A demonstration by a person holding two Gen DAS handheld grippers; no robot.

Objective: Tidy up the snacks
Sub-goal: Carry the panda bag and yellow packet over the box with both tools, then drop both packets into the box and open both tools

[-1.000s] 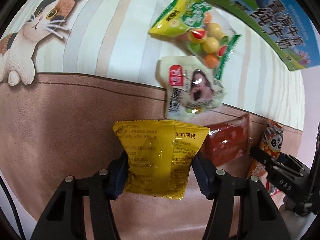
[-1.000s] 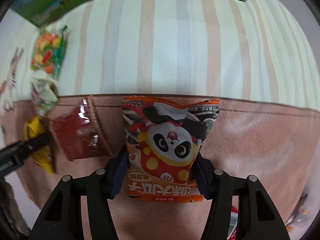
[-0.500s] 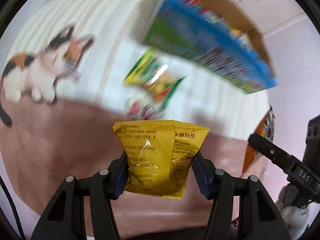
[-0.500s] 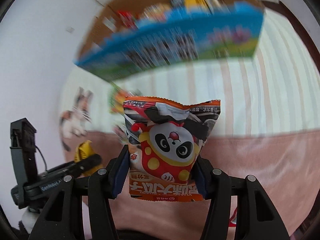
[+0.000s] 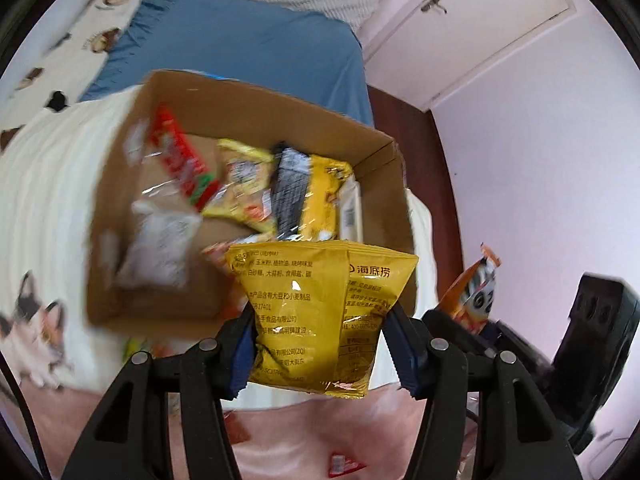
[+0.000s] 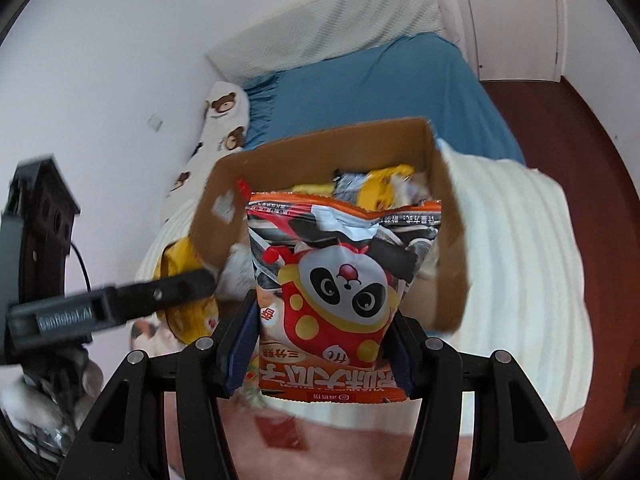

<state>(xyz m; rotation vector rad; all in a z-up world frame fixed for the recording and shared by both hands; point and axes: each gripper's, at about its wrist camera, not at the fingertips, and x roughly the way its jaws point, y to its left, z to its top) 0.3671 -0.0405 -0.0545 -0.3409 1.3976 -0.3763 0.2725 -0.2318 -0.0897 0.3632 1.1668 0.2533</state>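
My left gripper (image 5: 320, 344) is shut on a yellow snack packet (image 5: 316, 312) and holds it in the air in front of the open cardboard box (image 5: 256, 96). The box holds several snack packets, among them a red one (image 5: 180, 160) and a black one (image 5: 290, 188). My right gripper (image 6: 324, 344) is shut on an orange panda snack packet (image 6: 340, 296), raised before the same box (image 6: 320, 148). The panda packet also shows at the right of the left wrist view (image 5: 476, 292); the left gripper and yellow packet (image 6: 180, 264) show at the left of the right wrist view.
The box stands on a striped cream blanket (image 6: 520, 260) with a cat print (image 5: 32, 328). Loose packets lie on the pink cover below (image 6: 280, 432). A bed with a blue sheet (image 6: 380, 80) lies behind; a white door (image 5: 472, 28) and dark floor (image 6: 580, 152) are to the right.
Both grippers have lifted off the blanket with their packets and tilted up toward the box. The box's inside has come into view.
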